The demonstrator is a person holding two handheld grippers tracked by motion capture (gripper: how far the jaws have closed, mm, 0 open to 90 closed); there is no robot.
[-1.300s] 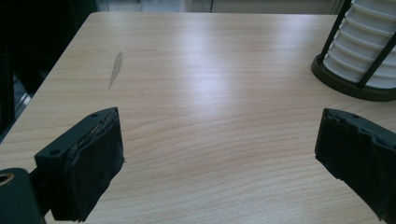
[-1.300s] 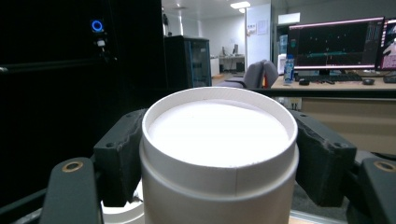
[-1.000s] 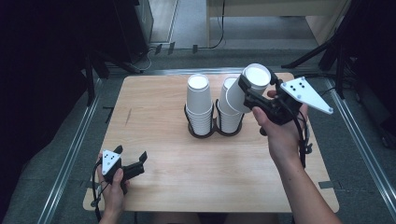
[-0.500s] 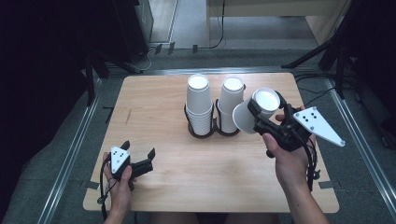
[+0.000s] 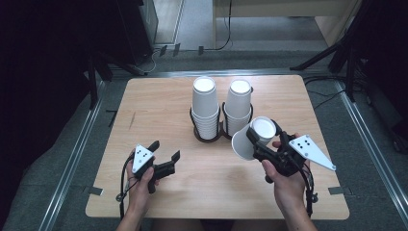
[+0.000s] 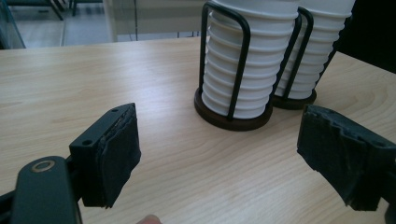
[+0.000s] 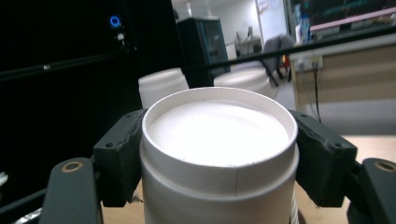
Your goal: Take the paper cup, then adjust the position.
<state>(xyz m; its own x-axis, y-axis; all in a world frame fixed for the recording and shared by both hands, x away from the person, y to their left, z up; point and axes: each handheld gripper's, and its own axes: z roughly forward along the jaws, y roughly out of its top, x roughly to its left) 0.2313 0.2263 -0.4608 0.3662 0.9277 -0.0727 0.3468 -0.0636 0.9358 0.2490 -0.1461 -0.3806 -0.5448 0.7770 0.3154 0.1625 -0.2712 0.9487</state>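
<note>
Lowered: right gripper (image 5: 260, 142), jaws clamping white cup (image 5: 255, 137), above wooden table (image 5: 159, 106); left gripper (image 5: 166, 156) jaws wide.

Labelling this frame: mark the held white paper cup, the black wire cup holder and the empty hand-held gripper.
White paper cup (image 5: 254, 137), high view, on its side wall.
Black wire cup holder (image 6: 237, 69), left gripper view, on a front upright wire.
Left hand-held gripper (image 5: 165, 155), high view, between its open jaws.

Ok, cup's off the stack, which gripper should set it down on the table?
Right. The right gripper is already shut on the loose cup; the left gripper is open, empty and farther off.
</note>
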